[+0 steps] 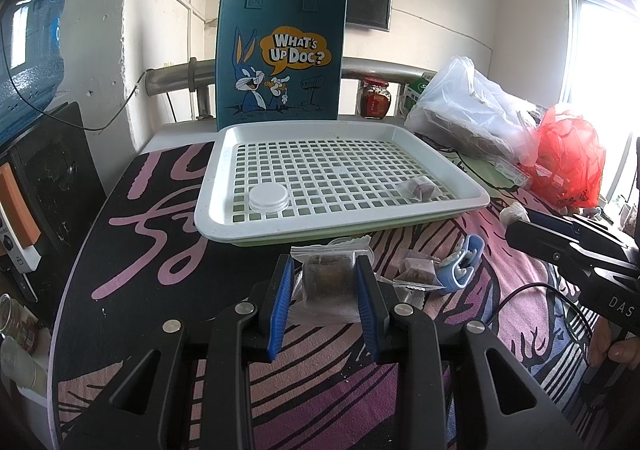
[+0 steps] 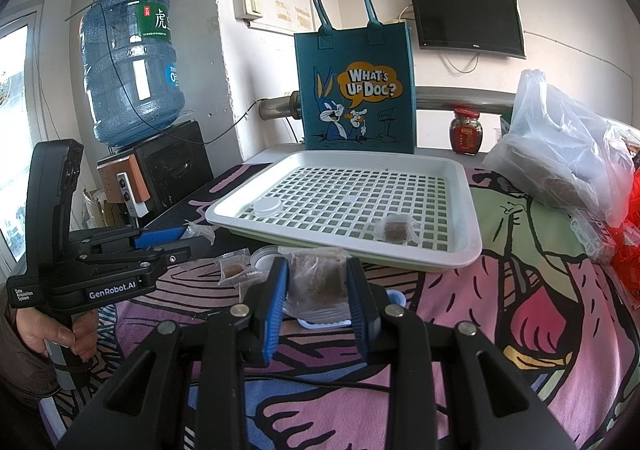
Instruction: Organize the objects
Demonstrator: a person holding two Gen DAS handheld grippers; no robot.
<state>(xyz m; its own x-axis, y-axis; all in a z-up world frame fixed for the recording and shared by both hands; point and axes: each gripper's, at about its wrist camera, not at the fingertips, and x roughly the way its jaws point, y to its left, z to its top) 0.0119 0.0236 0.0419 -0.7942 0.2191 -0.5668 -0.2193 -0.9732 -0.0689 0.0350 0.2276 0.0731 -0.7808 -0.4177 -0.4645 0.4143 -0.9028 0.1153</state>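
Observation:
Both grippers hang over the patterned cloth in front of the white slotted tray (image 1: 224, 206). My left gripper (image 1: 325, 266) is shut on a clear packet with a brown cube (image 1: 329, 286); in the right wrist view the left gripper (image 2: 200, 240) shows at the left. My right gripper (image 2: 317, 266) is shut on a similar brown-cube packet (image 2: 318, 284), and its tip (image 1: 511, 224) shows at the right in the left wrist view. On the tray (image 2: 460, 250) lie a white round lid (image 1: 269, 196) and one cube packet (image 1: 420, 188). Another packet (image 1: 418, 270) lies beside a blue clip (image 1: 464, 262).
A blue cartoon tote bag (image 1: 280, 58) stands behind the tray. Plastic bags, clear (image 1: 472, 106) and red (image 1: 568, 158), pile up on the right beside a red-lidded jar (image 1: 374, 98). A water bottle on a dispenser (image 2: 128, 70) stands left. A hand (image 2: 60, 334) grips the left handle.

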